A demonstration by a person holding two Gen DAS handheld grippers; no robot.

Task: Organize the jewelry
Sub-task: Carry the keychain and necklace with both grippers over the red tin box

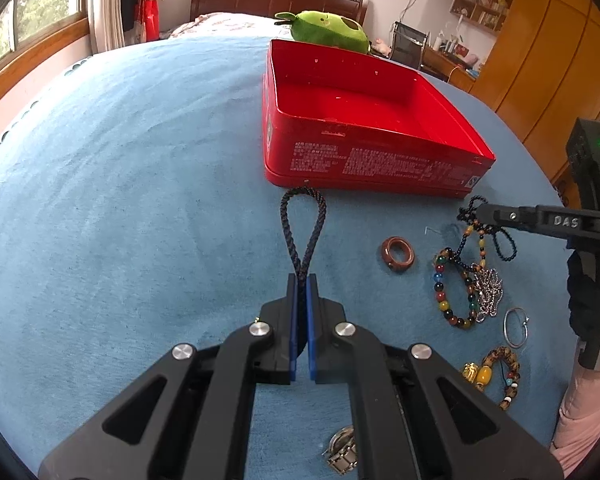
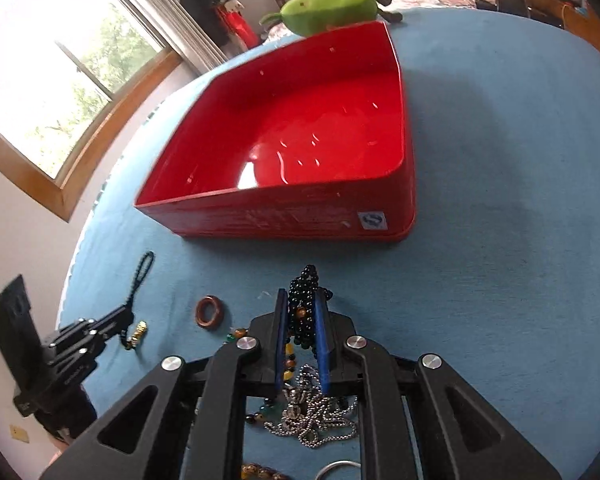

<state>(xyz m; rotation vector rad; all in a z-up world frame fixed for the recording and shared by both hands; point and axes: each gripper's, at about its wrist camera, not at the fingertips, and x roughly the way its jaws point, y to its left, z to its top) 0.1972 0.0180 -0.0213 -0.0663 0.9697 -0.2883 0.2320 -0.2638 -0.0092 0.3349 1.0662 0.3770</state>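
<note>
1. A dark braided cord (image 1: pixel 303 232) is clamped in the left claw (image 1: pixel 301 284), its loop reaching the red tin (image 1: pixel 374 168).
2. A black bead strand (image 2: pixel 305 304) is clamped in the right claw (image 2: pixel 302 312).
3. A brown ring (image 1: pixel 398 255), a multicoloured bead bracelet (image 1: pixel 456 292) and a silver chain (image 1: pixel 488 292) are spread on the blue surface (image 1: pixel 140 200) before the tin.

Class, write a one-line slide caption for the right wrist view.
Right gripper shut on black bead strand before the red tin.

Blue cloth-covered table (image 1: pixel 140 160) with red tin (image 1: pixel 364 168), scattered jewelry (image 1: pixel 456 292).
</note>
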